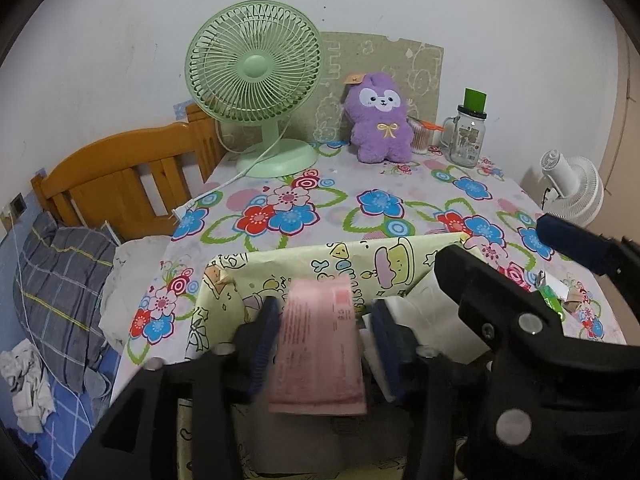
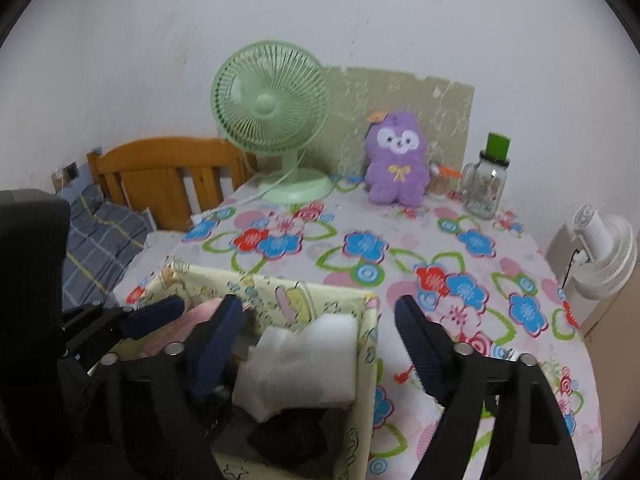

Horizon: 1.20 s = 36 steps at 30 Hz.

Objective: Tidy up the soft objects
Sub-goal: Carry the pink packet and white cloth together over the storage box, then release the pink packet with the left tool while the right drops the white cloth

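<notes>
At lower centre of the left wrist view, the left hand-held gripper (image 1: 320,344) sat apart around a pink packet (image 1: 318,344) over the cartoon-print box (image 1: 320,258), pads seemingly clear of it, though blur left contact uncertain. Lower centre of the right wrist view, the right hand-held gripper (image 2: 316,344) stood wide apart, holding nothing, white foam (image 2: 304,364) below it inside the box on the floral surface (image 2: 460,248). Judgement: let both pieces settle fully into the box, lift straight out without snagging the walls, then fetch the purple plush (image 1: 378,118) at upper centre.
</notes>
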Each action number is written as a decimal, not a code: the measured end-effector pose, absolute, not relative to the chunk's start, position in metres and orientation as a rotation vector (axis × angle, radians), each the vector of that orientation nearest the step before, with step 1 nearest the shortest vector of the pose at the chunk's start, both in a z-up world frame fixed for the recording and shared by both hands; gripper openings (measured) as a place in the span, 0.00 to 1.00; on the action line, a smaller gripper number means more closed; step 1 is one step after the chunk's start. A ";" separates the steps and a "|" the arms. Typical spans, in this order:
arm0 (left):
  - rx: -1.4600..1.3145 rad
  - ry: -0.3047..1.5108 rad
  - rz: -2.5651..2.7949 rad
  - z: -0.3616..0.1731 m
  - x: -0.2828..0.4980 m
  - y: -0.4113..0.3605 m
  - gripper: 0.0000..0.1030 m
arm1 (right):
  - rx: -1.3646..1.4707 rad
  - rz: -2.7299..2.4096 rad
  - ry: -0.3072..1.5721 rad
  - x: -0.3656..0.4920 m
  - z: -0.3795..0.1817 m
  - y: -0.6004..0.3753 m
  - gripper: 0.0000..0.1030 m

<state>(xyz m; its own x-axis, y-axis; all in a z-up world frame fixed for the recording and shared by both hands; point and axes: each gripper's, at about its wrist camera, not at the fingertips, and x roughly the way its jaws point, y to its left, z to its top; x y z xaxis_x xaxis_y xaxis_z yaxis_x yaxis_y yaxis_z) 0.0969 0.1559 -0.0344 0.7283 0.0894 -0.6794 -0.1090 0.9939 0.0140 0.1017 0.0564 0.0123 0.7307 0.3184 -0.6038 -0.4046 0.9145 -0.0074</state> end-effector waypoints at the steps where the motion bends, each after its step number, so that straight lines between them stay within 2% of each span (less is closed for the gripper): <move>1: -0.030 0.745 0.107 -0.034 0.096 0.156 0.66 | -0.150 0.393 0.633 0.102 0.013 0.056 0.85; 4: -0.031 0.728 0.104 -0.032 0.094 0.155 0.79 | -0.155 0.386 0.634 0.102 0.013 0.055 0.87; 9: -0.022 0.716 0.100 -0.029 0.091 0.151 0.86 | -0.154 0.366 0.630 0.100 0.015 0.050 0.90; 36: 0.012 0.633 0.074 0.006 0.063 0.100 0.90 | -0.095 0.315 0.548 0.068 0.048 -0.010 0.99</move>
